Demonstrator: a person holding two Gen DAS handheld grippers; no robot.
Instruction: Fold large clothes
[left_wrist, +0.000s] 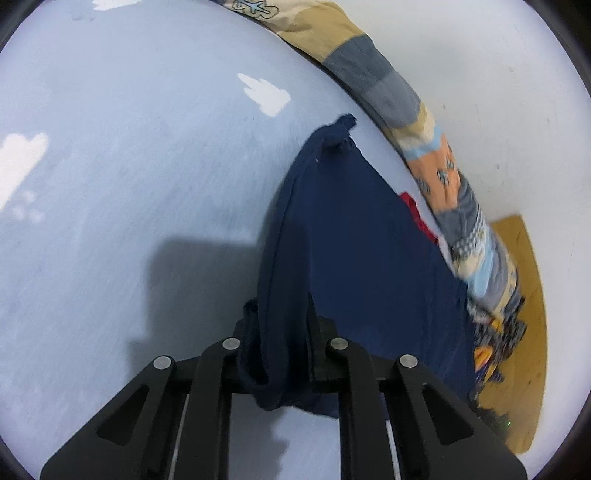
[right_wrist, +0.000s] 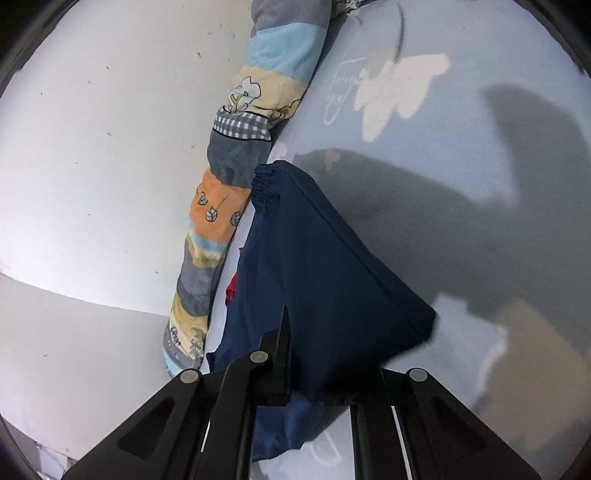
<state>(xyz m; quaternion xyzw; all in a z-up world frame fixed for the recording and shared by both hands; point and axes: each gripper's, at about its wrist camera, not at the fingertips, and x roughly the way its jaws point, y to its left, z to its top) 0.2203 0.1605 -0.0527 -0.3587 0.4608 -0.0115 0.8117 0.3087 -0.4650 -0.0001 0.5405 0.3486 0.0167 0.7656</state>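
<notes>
While both tools pinch bunched cloth, the left gripper (left_wrist: 275, 332) and right gripper (right_wrist: 314, 354) hold the navy garment (left_wrist: 354, 258) raised over the pale blue sheet (left_wrist: 129, 166), apparently to spread it for folding, near the striped blanket (right_wrist: 229, 184).

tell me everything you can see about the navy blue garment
The navy blue garment is dark, thin, soft-looking fabric with a gathered elastic band at one corner. Both grippers pinch it: the left gripper holds a bunched, drooping edge, and the right gripper holds a fold, so the cloth hangs stretched in a tent shape above the pale blue cloud-print sheet. Its far edge lies beside the rolled patchwork blanket. Something red shows at that edge.
</notes>
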